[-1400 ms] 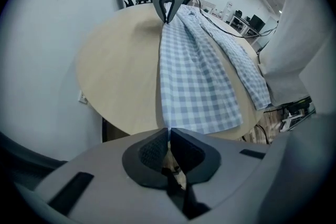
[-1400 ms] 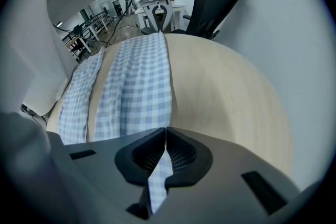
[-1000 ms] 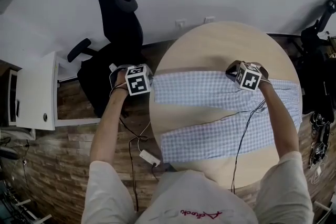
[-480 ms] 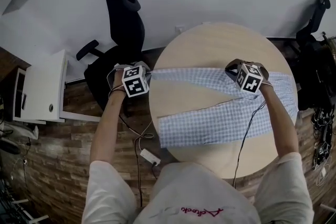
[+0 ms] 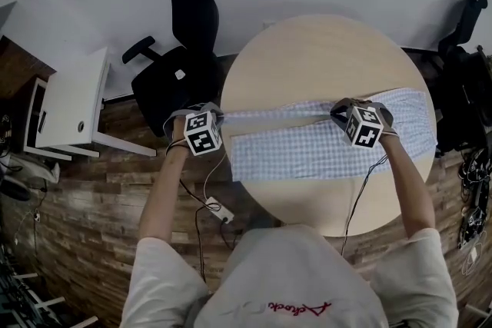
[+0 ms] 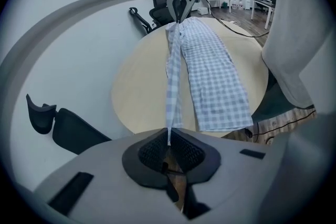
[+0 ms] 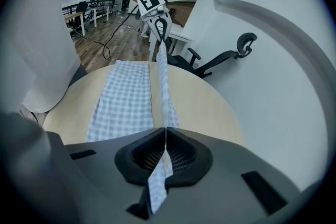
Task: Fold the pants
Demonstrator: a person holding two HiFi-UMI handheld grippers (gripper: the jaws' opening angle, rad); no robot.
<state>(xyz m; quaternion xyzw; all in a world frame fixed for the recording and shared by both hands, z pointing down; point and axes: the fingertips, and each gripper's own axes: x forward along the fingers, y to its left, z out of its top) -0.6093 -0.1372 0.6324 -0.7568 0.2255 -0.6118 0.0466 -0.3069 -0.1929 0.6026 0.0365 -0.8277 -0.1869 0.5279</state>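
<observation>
Light checked pants [image 5: 323,150] lie across the round wooden table [image 5: 307,50]. One leg rests flat on the table. The other leg's edge [image 5: 277,116] is lifted and stretched taut between both grippers, just above the flat leg's far side. At the table's left rim, my left gripper [image 5: 217,114] is shut on that leg's hem end, and the cloth [image 6: 171,86] runs straight out of its jaws [image 6: 168,140]. Over the waist part, my right gripper [image 5: 338,108] is shut on the same leg. A strip of fabric [image 7: 164,86] passes through its jaws [image 7: 165,136].
A black office chair [image 5: 181,65] stands beyond the table's left side, with a white cabinet [image 5: 73,100] further left. A power strip [image 5: 219,210] and cables lie on the wood floor near my left arm. More dark gear [image 5: 461,88] stands at the right.
Both grippers have moved toward me with the far leg held between them. That leg has come over against the near leg, closing the bare wedge of table between the two.
</observation>
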